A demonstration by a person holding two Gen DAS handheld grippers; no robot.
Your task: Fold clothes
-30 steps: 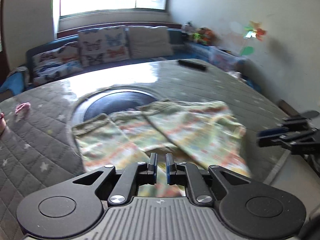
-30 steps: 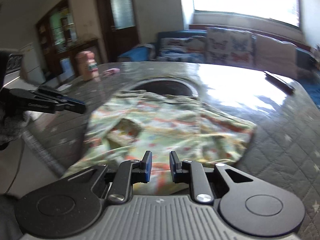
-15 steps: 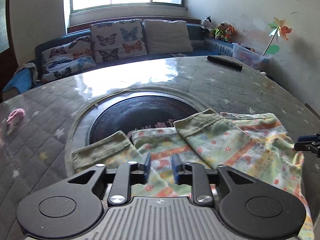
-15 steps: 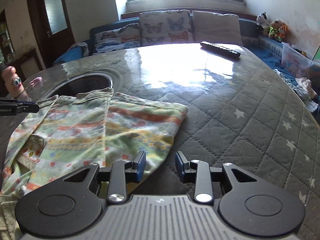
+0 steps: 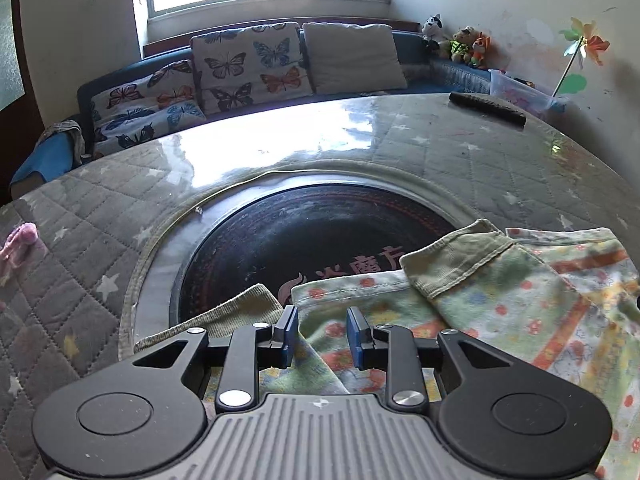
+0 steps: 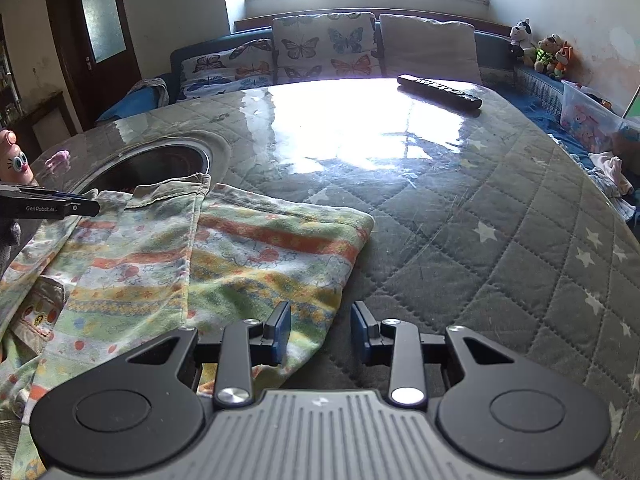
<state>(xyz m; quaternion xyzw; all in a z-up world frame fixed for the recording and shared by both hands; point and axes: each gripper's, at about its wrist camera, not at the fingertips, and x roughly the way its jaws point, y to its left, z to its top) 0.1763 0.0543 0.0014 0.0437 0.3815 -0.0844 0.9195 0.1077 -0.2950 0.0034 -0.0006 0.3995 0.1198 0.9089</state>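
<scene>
Both claws stood spread and empty, the left claw (image 5: 322,336) and the right claw (image 6: 320,334) over the printed garment (image 6: 248,264) on the counter (image 6: 460,216); it looked light, soft and limp, likely to sag; its stitched hem (image 5: 452,264) probably offered the firmest hold.

Soft printed cloth garment (image 6: 256,256) (ribbed cuffs) lies on a quilted table cover (image 6: 500,240), glossy under clear film. Matt black plastic grippers.

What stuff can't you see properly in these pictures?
- The near part of the flowery garment: hidden behind the left gripper body, left wrist view.
- Its left side: cut off by the frame edge, right wrist view.
- The red writing on the dark round plate: partly covered by the cloth.
- The remote's buttons: too small, washed out by glare.
</scene>
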